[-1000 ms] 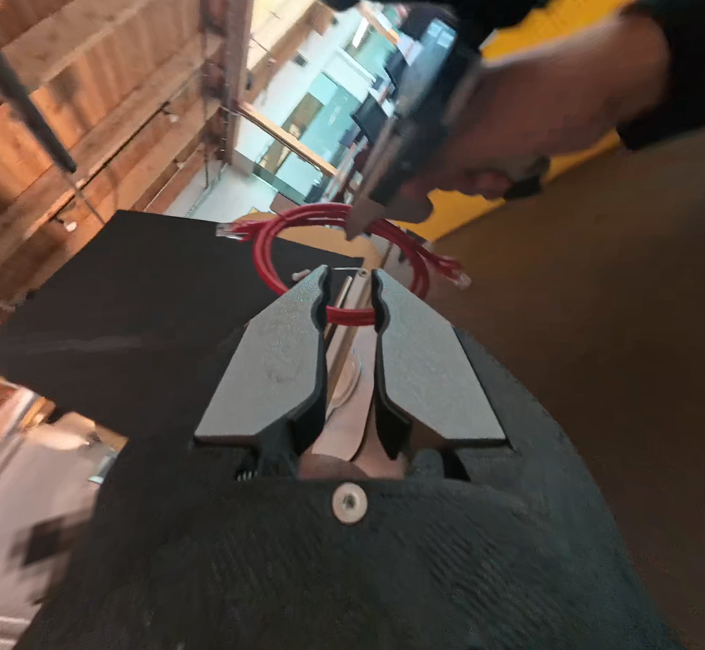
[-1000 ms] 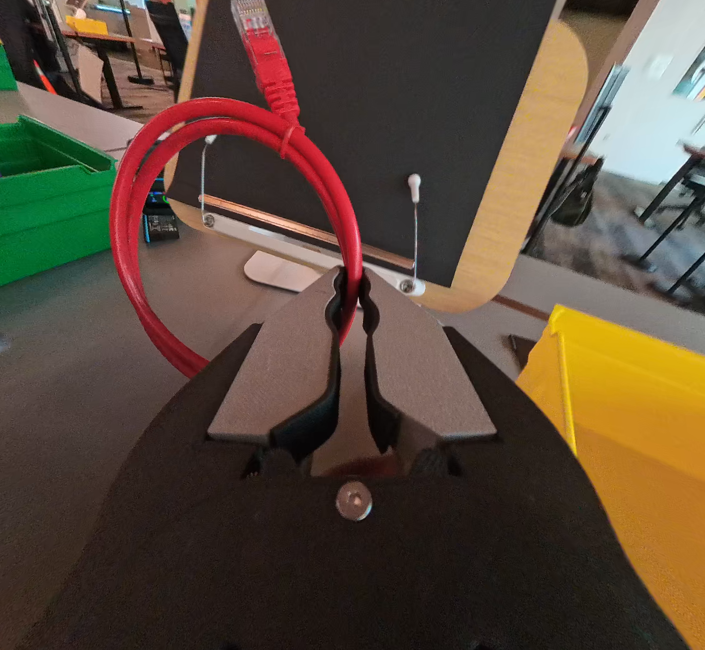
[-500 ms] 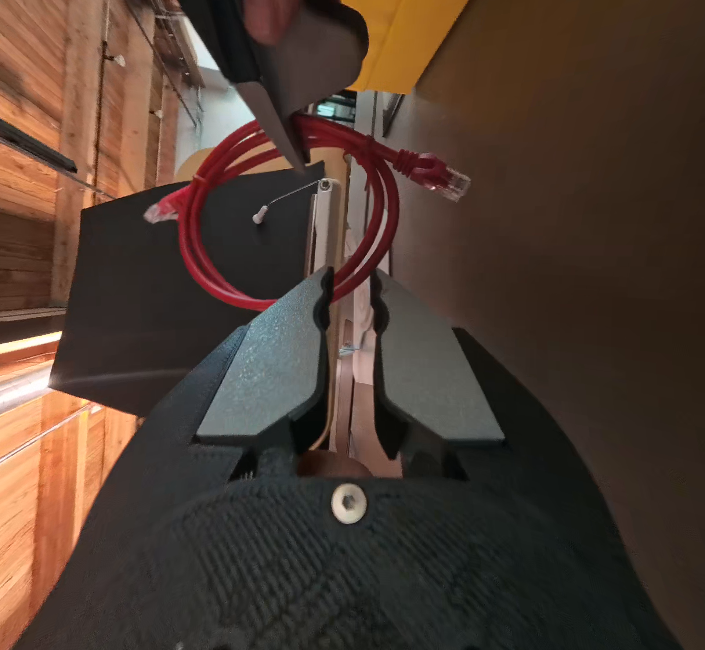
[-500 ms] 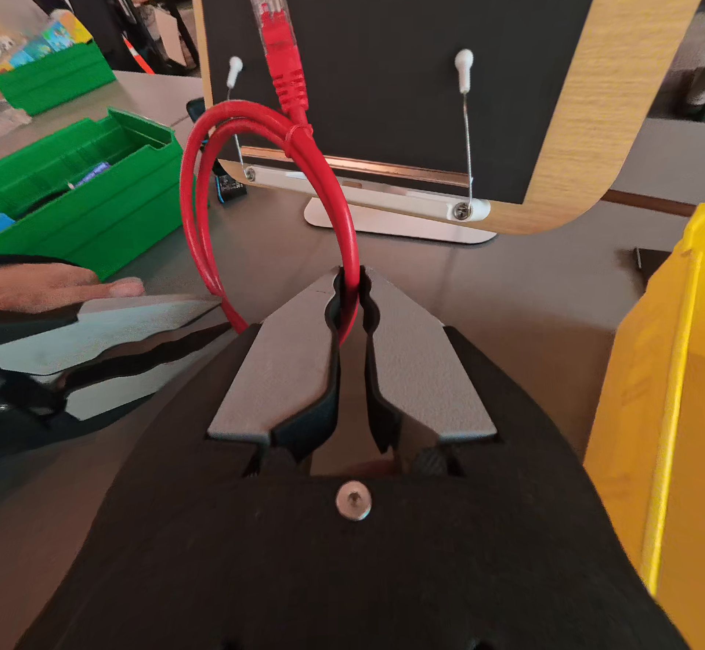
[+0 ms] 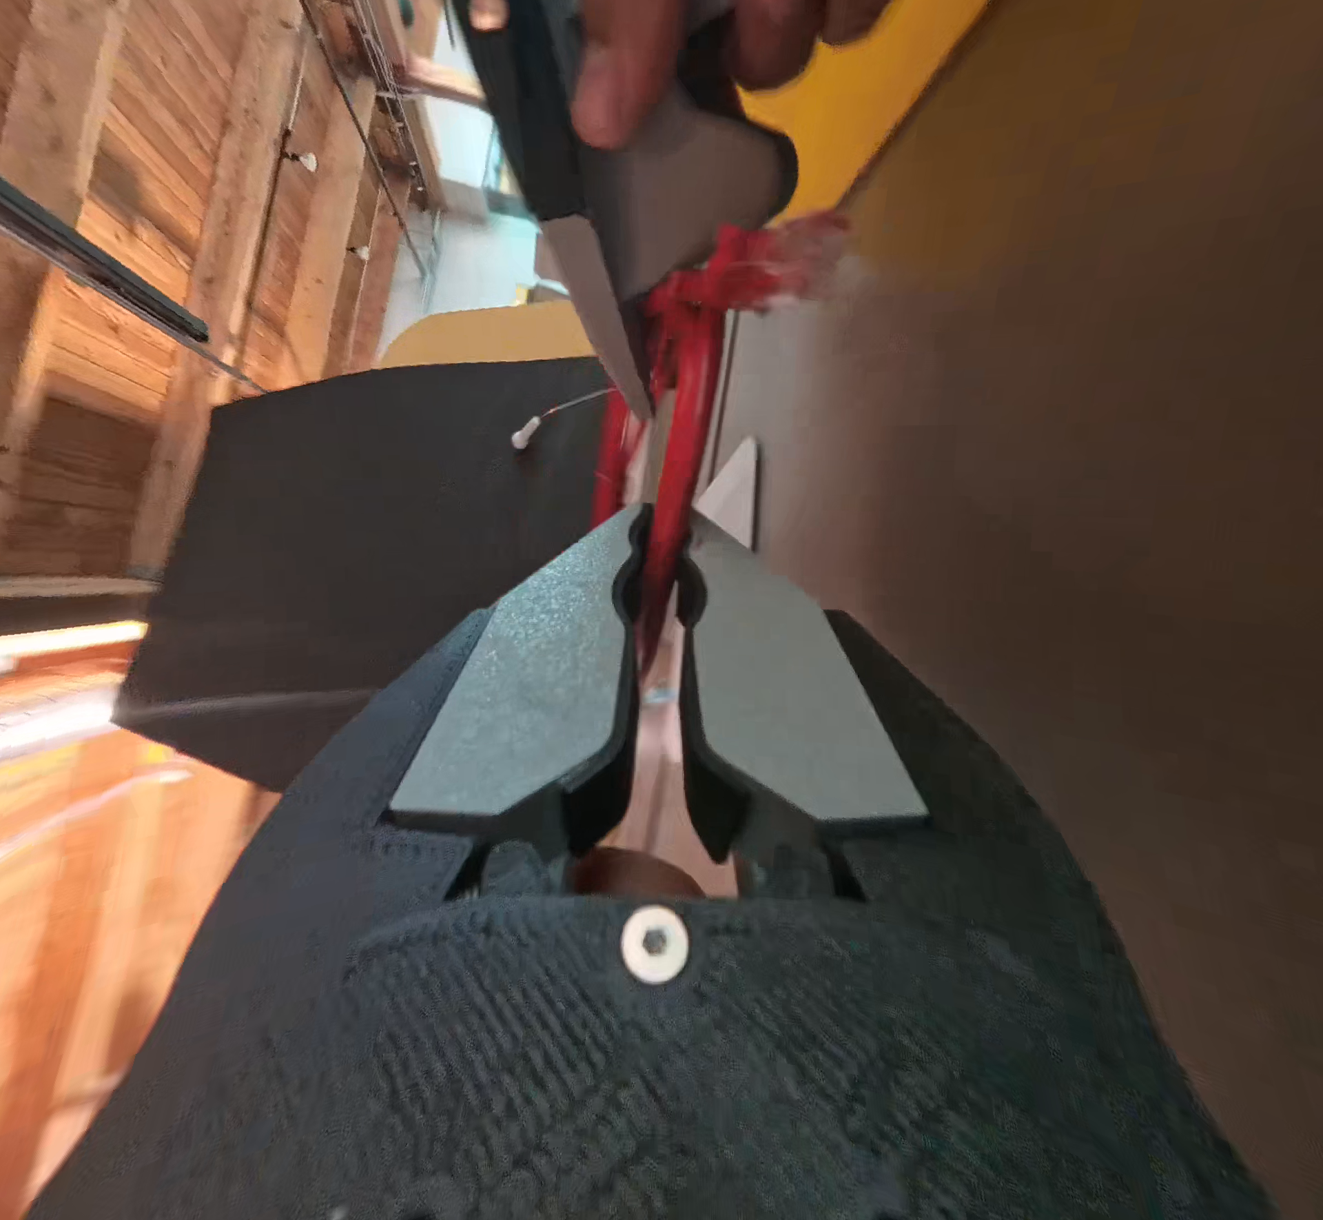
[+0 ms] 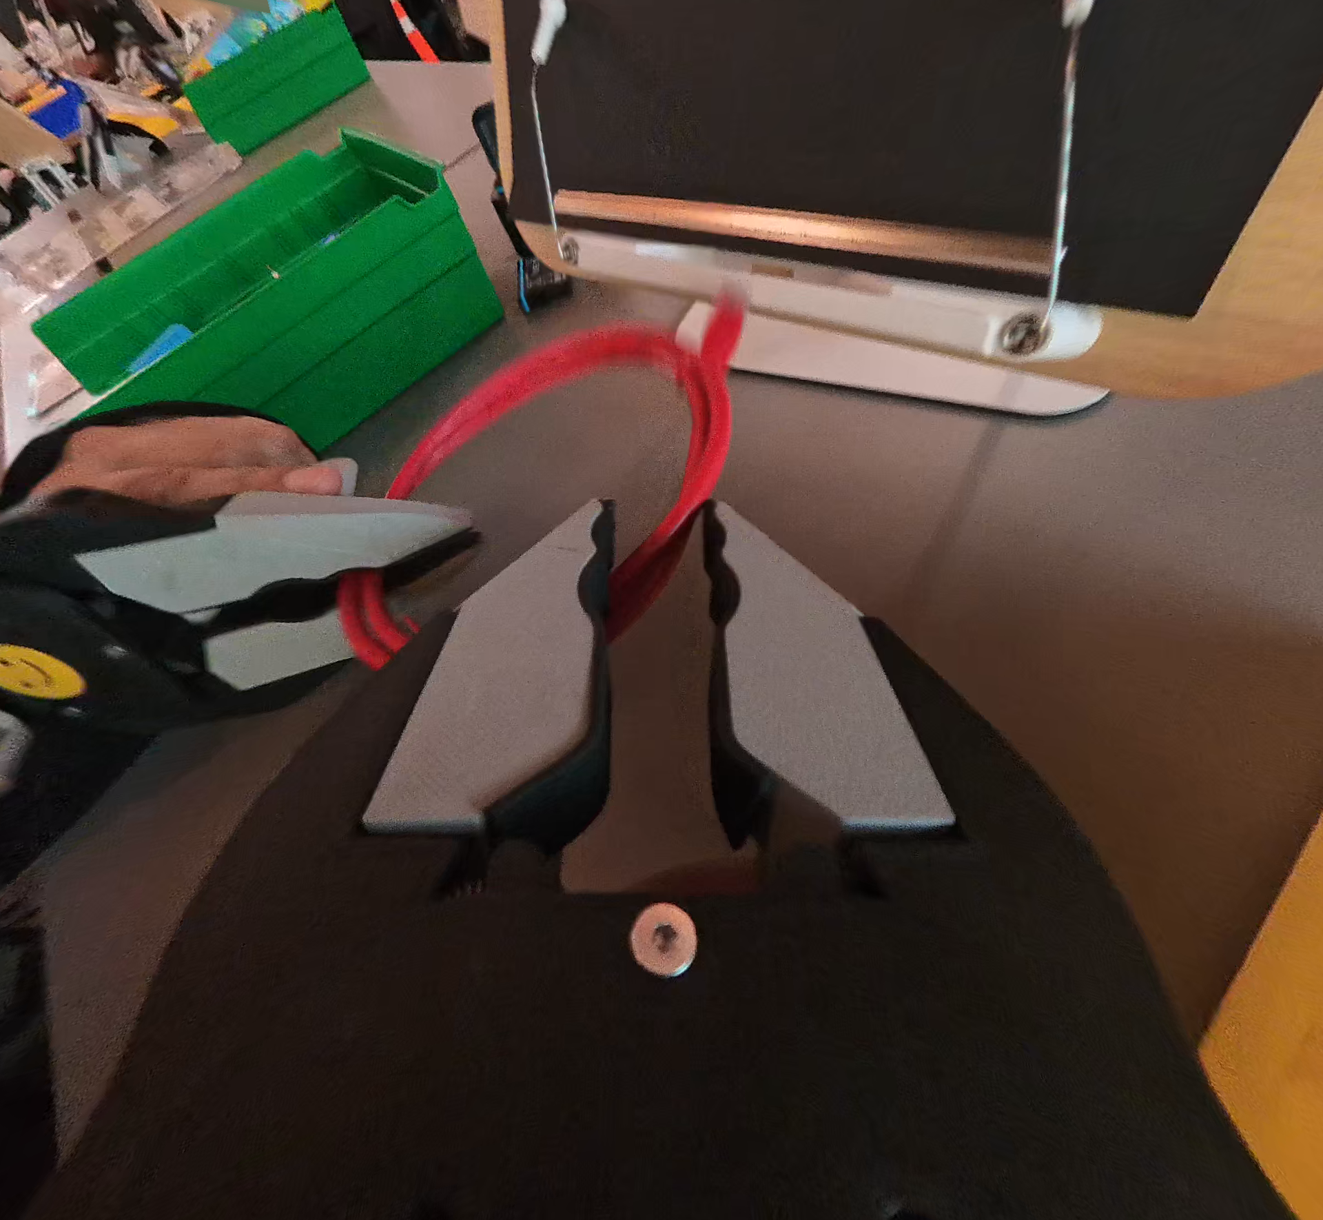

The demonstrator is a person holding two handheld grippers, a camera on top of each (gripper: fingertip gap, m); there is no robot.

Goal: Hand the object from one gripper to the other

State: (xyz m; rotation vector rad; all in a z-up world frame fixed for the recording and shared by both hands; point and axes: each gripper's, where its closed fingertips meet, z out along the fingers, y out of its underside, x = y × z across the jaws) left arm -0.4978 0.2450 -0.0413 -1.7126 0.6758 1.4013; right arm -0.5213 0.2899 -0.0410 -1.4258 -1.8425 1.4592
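Above the table [image 6: 1002,541], your left gripper [image 5: 662,541] pinches the coiled red cable [image 6: 705,412] (blurred, one plug near the black board [image 6: 823,75]), while your right gripper [image 6: 655,512] stands spread, the cable passing loosely between its fingers.

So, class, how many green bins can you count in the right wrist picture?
2. The near green bin sits left of the black board; the far green bin stands behind it. More may be hidden.
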